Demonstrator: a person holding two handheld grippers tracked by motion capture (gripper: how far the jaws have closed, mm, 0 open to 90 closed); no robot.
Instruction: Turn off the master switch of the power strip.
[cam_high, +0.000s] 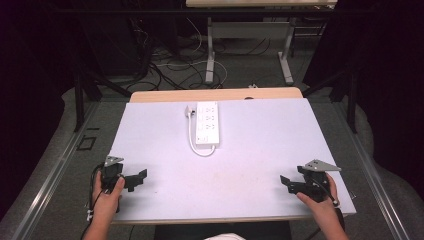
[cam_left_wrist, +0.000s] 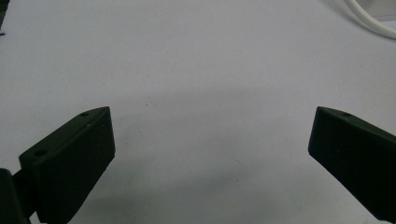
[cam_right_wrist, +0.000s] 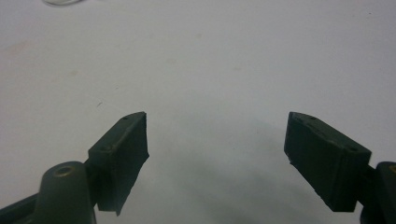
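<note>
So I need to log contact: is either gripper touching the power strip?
No, the power strip lies far up the table, well apart from the left gripper and right gripper near the front edge.

White power strip (cam_high: 207, 123) lies flat at table's (cam_high: 260, 165) far centre, long axis running away from the person. Its white cord (cam_high: 193, 142) loops off the near end, back up the left side to the plug (cam_high: 189, 111).

White pwr strip (cam_high: 207, 123), table (cam_high: 260, 150) rear-centre.
</note>
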